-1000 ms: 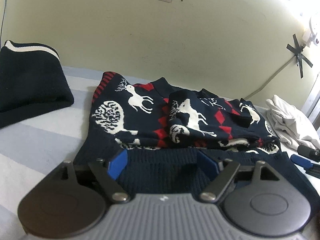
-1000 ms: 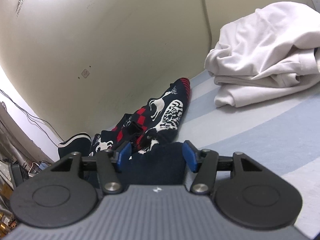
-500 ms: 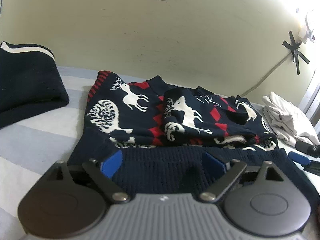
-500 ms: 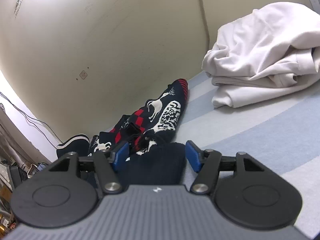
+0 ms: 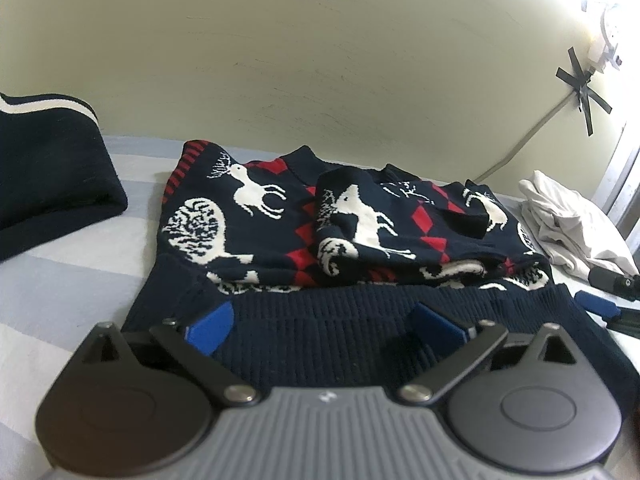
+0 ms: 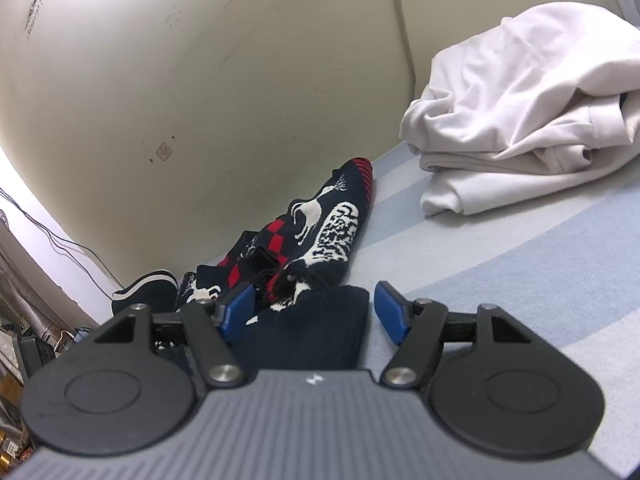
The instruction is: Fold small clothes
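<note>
Garments, three in count: one navy reindeer sweater point(image 5: 360, 240), one navy knit with a white stripe point(image 5: 48, 176) at the left edge of the left wrist view, one crumpled white garment point(image 6: 520, 120) at the upper right of the right wrist view. Hand-held grippers, two: left hand-held gripper point(image 5: 324, 320) at the bottom centre of its own view, right hand-held gripper point(image 6: 316, 312) at the bottom centre of its own.

Sweater spread in the middle of the left wrist view on a bed cover point(image 5: 72, 280) striped pale blue and white, close to a cream wall point(image 5: 320, 80). Dark navy knit, patterned with white deer, white trees and red diamonds, red-striped cuff at the upper left. Sleeves folded in across the chest, bunched and uneven. Plain ribbed hem nearest the cameras, lying flat.

Left hand-held gripper released, jaws just opened wide, blue pads point(image 5: 210, 326) standing apart over the ribbed hem, not pressing it. Right hand-held gripper also released, jaws just widened, hem corner between the blue pads point(image 6: 390, 316) with a gap showing on the right side.
</note>
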